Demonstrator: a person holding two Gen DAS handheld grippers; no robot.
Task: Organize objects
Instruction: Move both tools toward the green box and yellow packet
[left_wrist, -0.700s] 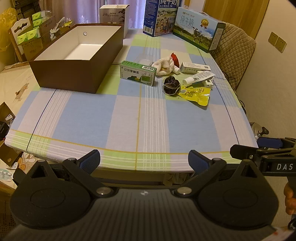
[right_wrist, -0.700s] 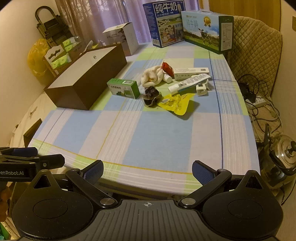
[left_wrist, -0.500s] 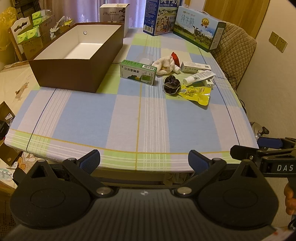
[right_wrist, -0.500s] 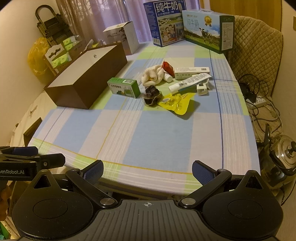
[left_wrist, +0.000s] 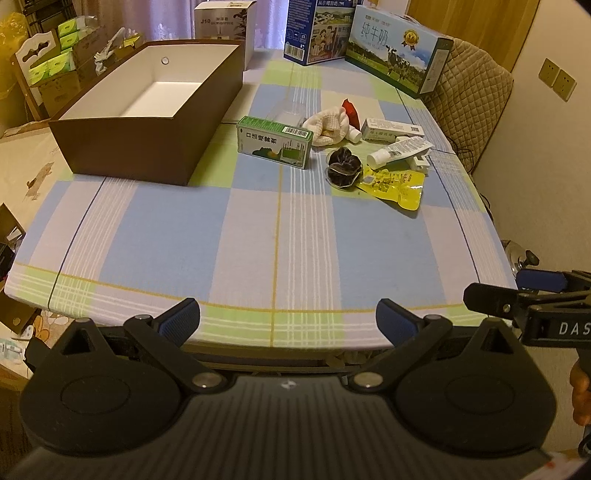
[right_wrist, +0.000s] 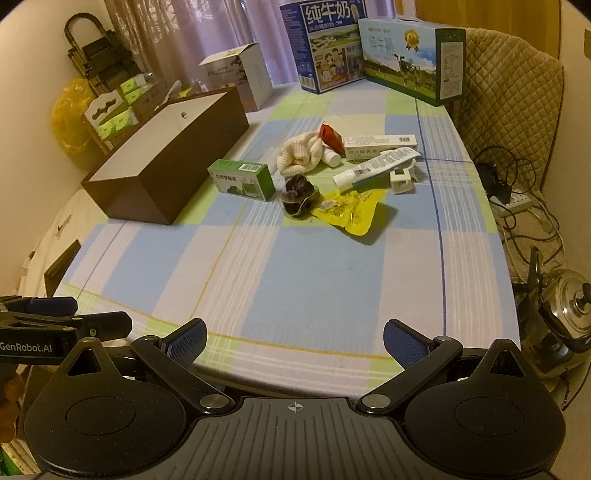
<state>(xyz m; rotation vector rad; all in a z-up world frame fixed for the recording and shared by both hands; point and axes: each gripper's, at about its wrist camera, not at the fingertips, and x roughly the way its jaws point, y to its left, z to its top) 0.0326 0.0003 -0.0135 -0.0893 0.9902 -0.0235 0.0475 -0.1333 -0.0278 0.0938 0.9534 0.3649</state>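
A brown open box (left_wrist: 147, 122) (right_wrist: 166, 162) with a white inside stands at the table's far left. Beside it lies a loose cluster: a green carton (left_wrist: 274, 142) (right_wrist: 242, 180), a cream cloth (left_wrist: 330, 125) (right_wrist: 299, 153), a red packet (left_wrist: 351, 112), a dark hair tie (left_wrist: 343, 168) (right_wrist: 297, 194), a yellow pouch (left_wrist: 395, 182) (right_wrist: 347, 210), a white tube (left_wrist: 399, 149) (right_wrist: 376, 166), a white clip (right_wrist: 400, 179) and a slim white carton (left_wrist: 391, 129) (right_wrist: 380, 142). My left gripper (left_wrist: 288, 323) and right gripper (right_wrist: 295, 339) hover open over the table's near edge, both empty.
The checked tablecloth (left_wrist: 258, 229) covers the table. Milk cartons (left_wrist: 399, 55) (right_wrist: 325, 48) and a white box (left_wrist: 225, 22) stand at the far end. A padded chair (right_wrist: 509, 103), cables and a steel kettle (right_wrist: 565, 310) are at the right; shelves with tissue packs (left_wrist: 55, 66) stand at the left.
Both grippers have eased slightly forward toward the table; nothing on the table has moved and both stay open.
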